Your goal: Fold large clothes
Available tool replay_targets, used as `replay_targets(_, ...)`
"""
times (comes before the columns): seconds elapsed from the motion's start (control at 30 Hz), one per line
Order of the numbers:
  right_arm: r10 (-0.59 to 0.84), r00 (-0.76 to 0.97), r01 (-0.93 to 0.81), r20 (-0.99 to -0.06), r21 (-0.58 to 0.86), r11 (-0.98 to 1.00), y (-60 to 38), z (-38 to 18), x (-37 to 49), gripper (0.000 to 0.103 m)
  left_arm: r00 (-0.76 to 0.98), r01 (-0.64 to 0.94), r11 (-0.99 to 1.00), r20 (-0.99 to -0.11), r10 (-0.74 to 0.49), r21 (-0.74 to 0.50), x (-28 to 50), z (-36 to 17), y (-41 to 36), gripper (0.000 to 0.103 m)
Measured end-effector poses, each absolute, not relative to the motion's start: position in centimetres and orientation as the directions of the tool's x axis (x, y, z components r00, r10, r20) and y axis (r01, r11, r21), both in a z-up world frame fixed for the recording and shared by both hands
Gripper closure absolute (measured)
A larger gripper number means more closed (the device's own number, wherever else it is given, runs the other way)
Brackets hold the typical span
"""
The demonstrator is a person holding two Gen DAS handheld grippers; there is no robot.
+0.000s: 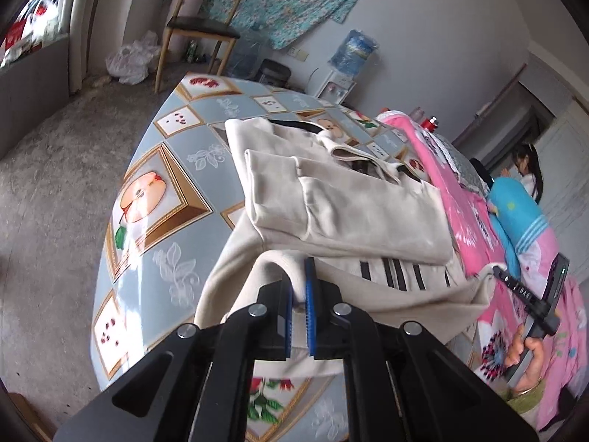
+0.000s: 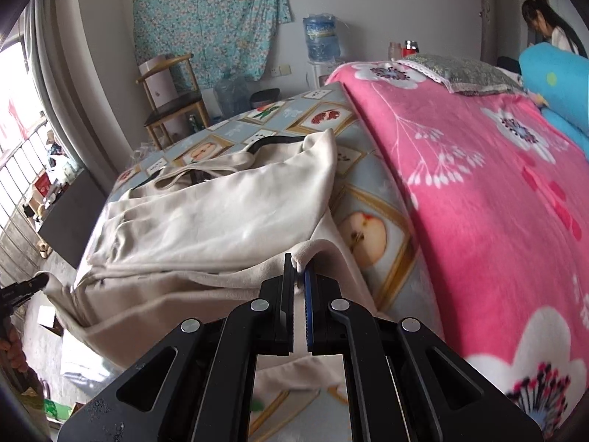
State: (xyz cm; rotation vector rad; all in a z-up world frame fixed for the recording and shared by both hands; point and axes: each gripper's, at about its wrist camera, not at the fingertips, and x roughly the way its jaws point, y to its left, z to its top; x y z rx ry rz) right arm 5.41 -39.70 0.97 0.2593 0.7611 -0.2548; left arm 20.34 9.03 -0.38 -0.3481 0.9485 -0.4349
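Both the left gripper [image 1: 299, 276] and right gripper [image 2: 299, 269] pinch the beige garment's [image 1: 342, 202] near edge, low in each frame.

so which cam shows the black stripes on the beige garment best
The left wrist view: the black stripes show plainly on the beige garment, just beyond the jaws. In the right wrist view the same garment shows only plain beige folds; no stripes are visible.
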Motion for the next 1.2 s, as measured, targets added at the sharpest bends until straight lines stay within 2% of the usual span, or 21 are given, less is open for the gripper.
replay_targets(0.1, -0.131, 0.679, 0.324, -0.722, 0.135, 0.936, -40.7, -0.5, 8.0, 0.098, 0.481, 0.153, 0.843, -0.707, -0.519, -0.515, 22.9, -2.0, 9.5, 0.097)
replay_targets(0.2, -0.119, 0.63, 0.333, -0.767, 0.128, 0.934, -41.4, -2.9, 10.3, 0.092, 0.396, 0.048, 0.858, -0.779, -0.486, -0.511, 25.0, -4.7, 9.7, 0.092)
replay_targets(0.27, -0.16, 0.602, 0.357, -0.783, 0.084, 0.93, -41.5, -3.8, 11.0, 0.074, 0.38, -0.009, 0.857, -0.795, -0.473, -0.515, 25.3, -5.3, 10.3, 0.082)
replay_targets(0.3, -0.179, 0.604, 0.365, -0.777, 0.07, 0.929, -41.5, -3.6, 10.8, 0.053, 0.404, -0.02, 0.853, -0.785, -0.47, -0.521, 25.1, -5.0, 10.8, 0.076)
replay_targets(0.33, -0.189, 0.618, 0.367, -0.763, 0.068, 0.928, -41.5, -3.4, 10.4, 0.043, 0.439, -0.029, 0.86, -0.78, -0.446, -0.509, 24.7, -4.4, 11.4, 0.065)
replay_targets(0.37, -0.198, 0.637, 0.369, -0.745, 0.069, 0.927, -41.5, -2.8, 9.9, 0.042, 0.481, -0.037, 0.872, -0.774, -0.412, -0.487, 24.2, -3.6, 12.1, 0.059)
replay_targets(0.5, -0.205, 0.681, 0.362, -0.703, 0.08, 0.929, -41.3, -0.3, 7.8, 0.042, 0.588, -0.026, 0.914, -0.746, -0.313, -0.404, 22.3, -0.7, 13.8, 0.058)
replay_targets(0.63, -0.03, 0.721, 0.204, -0.692, 0.171, 0.964, -38.5, 1.5, 7.4, 0.036, 0.602, 0.107, 0.957, -0.749, -0.277, -0.268, 20.0, 0.5, 11.6, 0.055)
replay_targets(0.8, 0.155, 0.619, 0.001, -0.77, 0.198, 0.98, -31.0, -0.4, 10.5, 0.036, 0.532, 0.241, 0.964, -0.815, -0.23, -0.115, 18.5, -2.4, 6.4, 0.053)
replay_targets(0.9, 0.164, 0.555, -0.041, -0.816, 0.169, 0.985, -27.5, -2.3, 12.2, 0.038, 0.495, 0.245, 0.965, -0.844, -0.208, -0.094, 18.3, -4.6, 5.0, 0.053)
replay_targets(1.03, 0.132, 0.483, -0.031, -0.865, 0.134, 0.99, -25.9, -5.2, 14.0, 0.057, 0.499, 0.24, 0.969, -0.847, -0.182, -0.067, 18.2, -5.5, 4.8, 0.053)
replay_targets(1.13, 0.15, 0.445, -0.073, -0.883, 0.131, 0.989, -25.1, -7.0, 14.0, 0.092, 0.499, 0.247, 0.966, -0.846, -0.188, -0.069, 18.1, -5.6, 5.0, 0.053)
replay_targets(1.2, 0.128, 0.468, -0.074, -0.875, 0.105, 0.992, -24.8, -6.6, 13.4, 0.097, 0.498, 0.249, 0.966, -0.845, -0.195, -0.075, 18.1, -5.8, 5.3, 0.053)
